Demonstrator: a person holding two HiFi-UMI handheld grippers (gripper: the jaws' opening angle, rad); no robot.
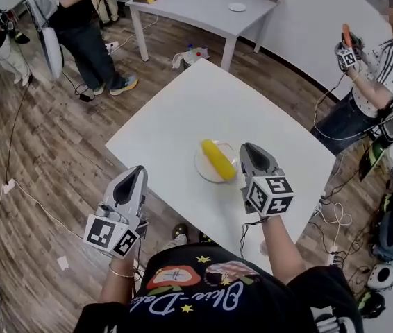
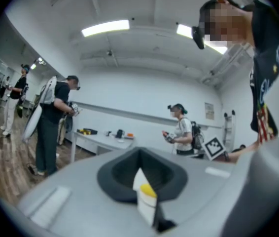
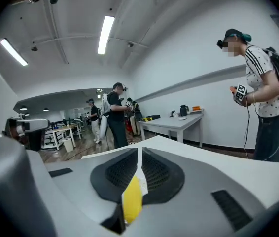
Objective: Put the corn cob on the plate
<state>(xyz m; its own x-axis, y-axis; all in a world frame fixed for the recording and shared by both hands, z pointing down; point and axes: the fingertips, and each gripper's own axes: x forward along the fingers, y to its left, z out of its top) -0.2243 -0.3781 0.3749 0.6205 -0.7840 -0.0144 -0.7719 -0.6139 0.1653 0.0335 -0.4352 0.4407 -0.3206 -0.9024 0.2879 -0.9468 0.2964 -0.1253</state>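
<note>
Here, at a lab's white rectangular table (image 1: 203, 103), seen from the head view:

- Yellow corn cob (image 1: 219, 159) lies on a clear round plate (image 1: 201, 166) near the table's front edge, its long axis running approx. 11 to 5 o'clock across the dish.
- Grey right gripper (image 1: 247, 150) sits at the plate's 3 o'clock, just beside the cob and overlapping the plate's rim in the pic. Whether it touches the rim can't be told.
- Right gripper's jaws are pressed together to a thin seam in its own view, w/ nothing caught between the pads.
- Grey left gripper (image 1: 136, 175) is at approx. 8 o'clock from the plate, over the table's front-left edge and well apart from the cob.
- Its jaws also meet in the left gripper view, no object between them.
- Both grippers carry marker cubes at the wrist end and are gripped by the wearer's bare forearms.
- A person in a striped top (image 1: 384, 68) stands at 2 o'clock beyond the table, holding another marker-cube gripper.
- A second white table (image 1: 196, 9) w/ small items stands at 12 o'clock on the wood-plank floor (image 1: 51, 151).
</note>
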